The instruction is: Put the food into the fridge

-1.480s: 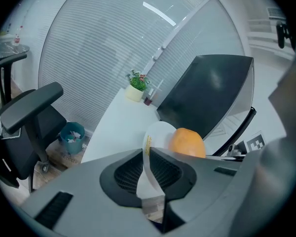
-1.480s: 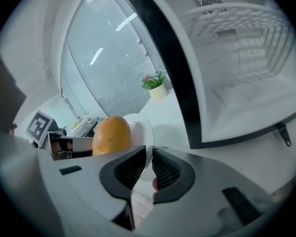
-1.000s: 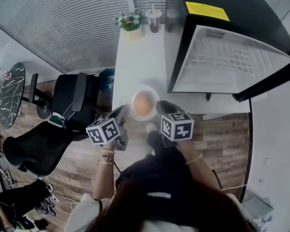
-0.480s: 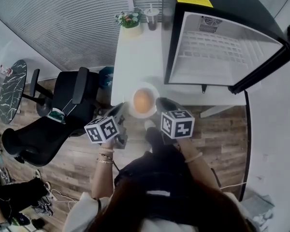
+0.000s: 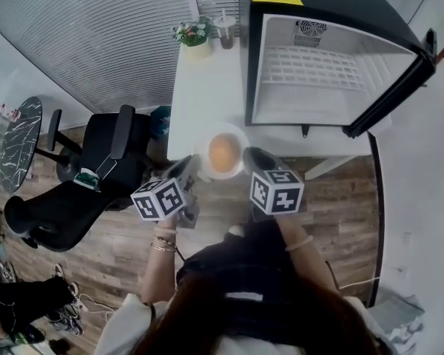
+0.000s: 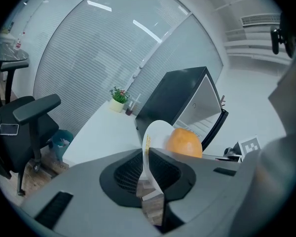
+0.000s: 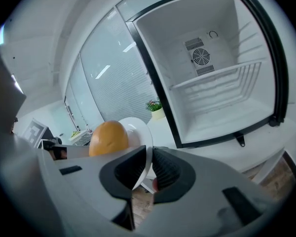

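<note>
Both grippers carry a white plate point(image 5: 207, 140) with one smooth, orange-brown piece of food point(image 5: 223, 152) at its middle, over the near edge of the white counter point(image 5: 203, 87). The open fridge point(image 5: 318, 65) stands just beyond, to the right. The left gripper point(image 5: 192, 170) is closing on the plate's left rim, which sits pinched between its jaws. The right gripper point(image 5: 253, 157) is clamped on the right rim. The food looks almost round from above, with no clear long axis, and the plate faces up.

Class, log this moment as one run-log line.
left hand-held gripper: closing on plate rim | right hand-held gripper: gripping plate | food: on plate | fridge: open
</note>
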`<state>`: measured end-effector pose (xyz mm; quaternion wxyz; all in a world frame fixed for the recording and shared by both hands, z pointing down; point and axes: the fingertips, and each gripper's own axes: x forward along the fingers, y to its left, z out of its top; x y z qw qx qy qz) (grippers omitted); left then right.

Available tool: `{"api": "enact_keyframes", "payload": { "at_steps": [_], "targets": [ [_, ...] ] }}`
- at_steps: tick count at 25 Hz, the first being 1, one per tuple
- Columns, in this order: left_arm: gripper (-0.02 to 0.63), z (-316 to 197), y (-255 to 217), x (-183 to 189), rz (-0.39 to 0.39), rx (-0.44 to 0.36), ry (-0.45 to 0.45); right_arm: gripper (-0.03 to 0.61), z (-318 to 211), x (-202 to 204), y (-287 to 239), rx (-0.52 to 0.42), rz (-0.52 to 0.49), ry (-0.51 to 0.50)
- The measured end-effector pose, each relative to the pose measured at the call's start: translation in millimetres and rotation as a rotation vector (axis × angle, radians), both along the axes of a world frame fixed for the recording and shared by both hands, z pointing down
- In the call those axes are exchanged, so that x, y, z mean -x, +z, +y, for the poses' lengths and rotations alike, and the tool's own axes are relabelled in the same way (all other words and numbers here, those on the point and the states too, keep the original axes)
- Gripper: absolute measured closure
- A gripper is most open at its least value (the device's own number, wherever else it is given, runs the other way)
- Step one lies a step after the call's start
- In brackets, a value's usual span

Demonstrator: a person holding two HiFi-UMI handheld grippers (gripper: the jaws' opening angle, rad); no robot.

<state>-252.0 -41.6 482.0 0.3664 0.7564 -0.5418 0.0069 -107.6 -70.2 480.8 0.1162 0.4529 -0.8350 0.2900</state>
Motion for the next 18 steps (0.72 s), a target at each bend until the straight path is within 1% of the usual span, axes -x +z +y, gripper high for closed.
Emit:
{"api": "enact_keyframes", "payload": {
  "at_steps": [8,13,18],
  "targets": [
    [0.58,-5.6,-18.5,-22.9,-0.02,-0.032,-0.002,0.538,-1.5,-24.0,-13.5,-0.024,-0.034,0.006],
    [0.584,-9.1,-38.7,-48.4,0.002,-0.069,-0.023,0.538,-7.6,-49.2,-28.2,-0.05,-0.045,0.001],
    [0.58,-15.8,-60.2,-75.5,-0.011,-0.111,-0.027,0.535,-14.9,-76.0,-39.4,-0.067,-0.064,0.007]
  ]
}}
